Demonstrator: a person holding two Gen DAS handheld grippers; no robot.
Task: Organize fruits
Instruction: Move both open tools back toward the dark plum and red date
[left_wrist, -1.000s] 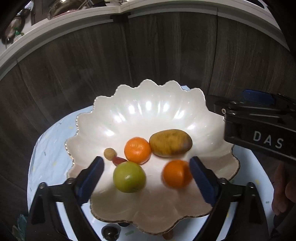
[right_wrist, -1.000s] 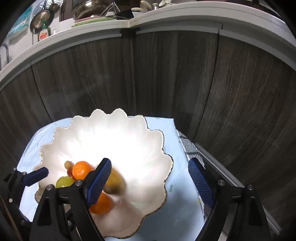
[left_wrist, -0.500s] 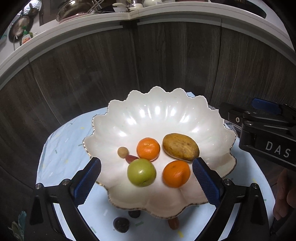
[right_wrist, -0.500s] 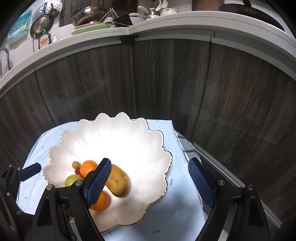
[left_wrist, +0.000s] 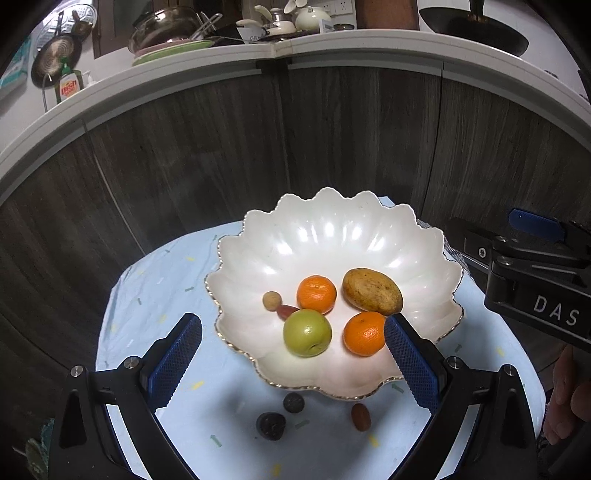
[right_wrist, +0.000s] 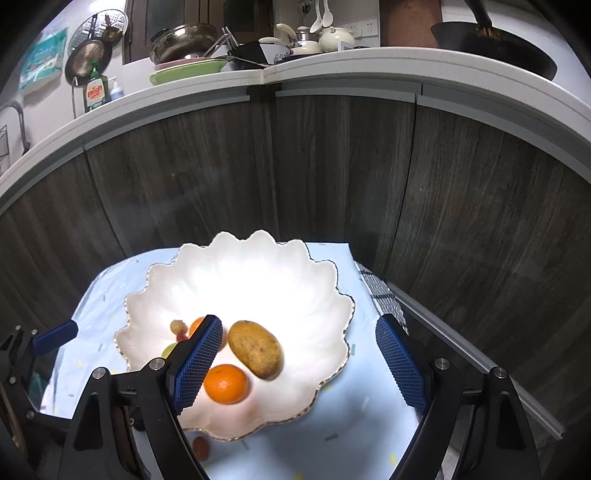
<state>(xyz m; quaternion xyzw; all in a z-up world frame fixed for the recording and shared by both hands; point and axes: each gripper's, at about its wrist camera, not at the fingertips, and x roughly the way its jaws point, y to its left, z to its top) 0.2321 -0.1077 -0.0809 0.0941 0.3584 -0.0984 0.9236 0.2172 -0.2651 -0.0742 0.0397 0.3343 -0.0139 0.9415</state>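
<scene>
A white scalloped bowl holds two oranges, a green apple, a brown mango, a small tan fruit and a red date. On the cloth in front of the bowl lie two dark fruits and a red date. My left gripper is open and empty, above the bowl's near rim. My right gripper is open and empty, above the bowl's right side.
The bowl stands on a small table with a light blue cloth. Dark wood cabinet fronts rise close behind. A checked towel lies at the table's right edge. The counter above holds pans and dishes.
Both grippers have pulled back and up from the bowl, so more of the table and the loose fruits show. The near orange has stopped rolling.
</scene>
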